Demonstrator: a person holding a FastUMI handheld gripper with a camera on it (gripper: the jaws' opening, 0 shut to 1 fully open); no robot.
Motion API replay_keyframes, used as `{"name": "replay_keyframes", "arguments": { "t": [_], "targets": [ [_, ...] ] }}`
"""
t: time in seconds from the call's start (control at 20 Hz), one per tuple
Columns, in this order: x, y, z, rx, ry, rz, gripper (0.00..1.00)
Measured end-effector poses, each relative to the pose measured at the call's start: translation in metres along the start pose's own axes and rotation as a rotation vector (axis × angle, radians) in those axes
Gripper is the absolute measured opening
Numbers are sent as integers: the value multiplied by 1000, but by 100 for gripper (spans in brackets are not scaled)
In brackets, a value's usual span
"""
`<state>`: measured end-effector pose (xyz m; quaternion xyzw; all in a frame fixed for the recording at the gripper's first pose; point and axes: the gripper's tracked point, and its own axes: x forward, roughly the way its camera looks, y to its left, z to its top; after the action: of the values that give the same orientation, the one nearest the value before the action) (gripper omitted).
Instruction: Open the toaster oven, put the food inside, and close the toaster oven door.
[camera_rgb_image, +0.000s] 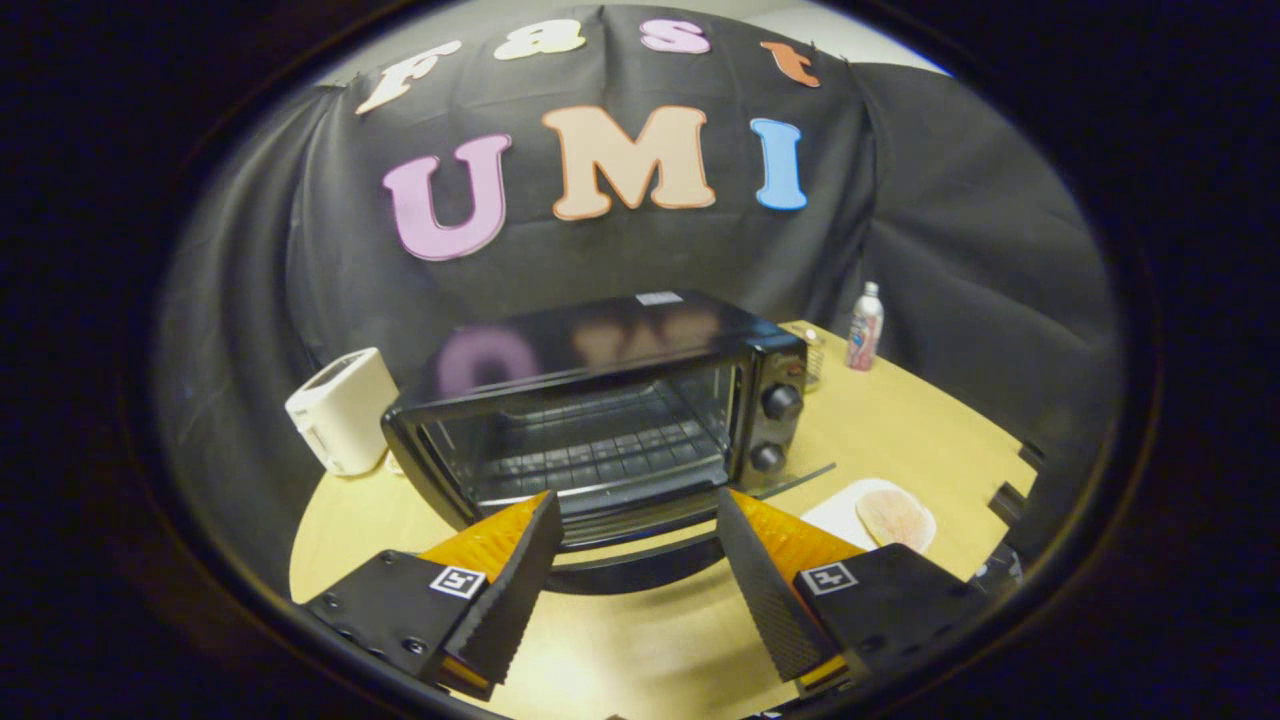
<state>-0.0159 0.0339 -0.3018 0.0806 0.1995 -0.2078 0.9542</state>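
- Two fingers of the claw stand wide apart with nothing between them but the front lip of the oven door; claw holds nothing.
- Toaster oven sits mid-counter, just ahead of the fingers. Black case, glass front, wire rack visible inside, two knobs stacked on its right panel.
- Door appears already swung down: its dark curved edge lies low between the fingertips, and the cavity looks open to view. Judged from the rack showing clearly; glass reflections make this less than certain.
- Food: pale, flat, roundish piece, speckled tan, lying on a white board toward the right edge of the counter, beside the right finger and apart from the oven.
- Step in hand, by my reading: opening is done or nearly so; fetching the food comes next.
- Next move calls for swinging the claw right, coming down over the flat piece and closing on its edge. It is thin, so a low, shallow grip is likely needed.
- Also on counter: white toaster left of the oven, small bottle at the far right.
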Motion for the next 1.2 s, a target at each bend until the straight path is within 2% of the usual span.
{"name": "replay_keyframes", "arguments": {
  "t": [0.35, 0.75, 1.0, 1.2],
  "targets": [
    [-3, -19, -61, -20, 123, -76, 99],
    [15, -29, -111, 10, 235, -104, 100],
    [24, -46, -112, 97, 220, -164, 100],
    [25, -48, -113, 119, 216, -191, 100]
  ]
}}
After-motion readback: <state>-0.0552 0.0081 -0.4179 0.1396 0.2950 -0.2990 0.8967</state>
